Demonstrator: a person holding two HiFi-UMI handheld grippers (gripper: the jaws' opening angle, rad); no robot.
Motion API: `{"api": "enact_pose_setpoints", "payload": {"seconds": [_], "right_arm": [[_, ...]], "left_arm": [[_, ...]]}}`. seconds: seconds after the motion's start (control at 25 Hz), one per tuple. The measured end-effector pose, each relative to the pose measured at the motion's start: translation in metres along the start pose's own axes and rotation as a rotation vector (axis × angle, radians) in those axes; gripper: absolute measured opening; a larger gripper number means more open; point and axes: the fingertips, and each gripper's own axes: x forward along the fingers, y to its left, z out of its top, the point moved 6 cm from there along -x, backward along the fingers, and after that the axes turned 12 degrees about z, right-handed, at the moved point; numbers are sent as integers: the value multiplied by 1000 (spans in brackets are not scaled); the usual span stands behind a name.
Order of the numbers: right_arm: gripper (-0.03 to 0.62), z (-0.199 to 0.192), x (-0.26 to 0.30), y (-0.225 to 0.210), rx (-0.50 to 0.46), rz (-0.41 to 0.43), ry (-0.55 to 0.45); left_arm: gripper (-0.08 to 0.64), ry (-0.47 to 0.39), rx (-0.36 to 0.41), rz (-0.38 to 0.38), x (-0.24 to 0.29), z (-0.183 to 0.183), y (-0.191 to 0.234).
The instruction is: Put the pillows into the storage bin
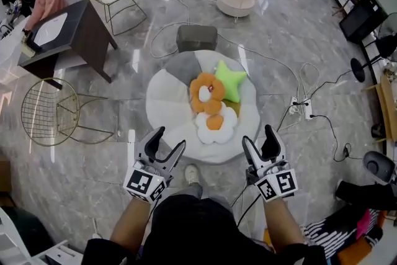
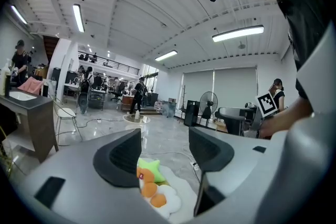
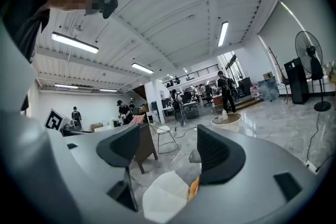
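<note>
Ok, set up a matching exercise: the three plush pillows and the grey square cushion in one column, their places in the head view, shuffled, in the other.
1. green star-shaped plush pillow
2. orange ring-shaped plush pillow
3. white flower-shaped pillow with an orange centre
4. dark grey square cushion

A. on the bare floor beyond the round white and grey floor cushion
B. lowest of the pile in the head view
C. between the other two pillows
D. at the pile's right edge

Pairs: 1-D, 2-C, 3-B, 4-A

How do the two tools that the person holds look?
The left tool and right tool match: pale grey bodies, black curved jaws, a white cube with black square markers behind each. The person wears a dark top.
</note>
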Motion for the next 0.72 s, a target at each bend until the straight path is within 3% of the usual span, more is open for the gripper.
{"api": "enact_pose_setpoints", "payload": {"seconds": [0.36,0.72], "right_arm": [[344,-53,27,-25,39,-23,106],[337,-134,41,-65,85,-2,221]], "left_arm": [[290,72,0,-17,35,-35,18],[290,141,-45,30,61,-106,15]]}}
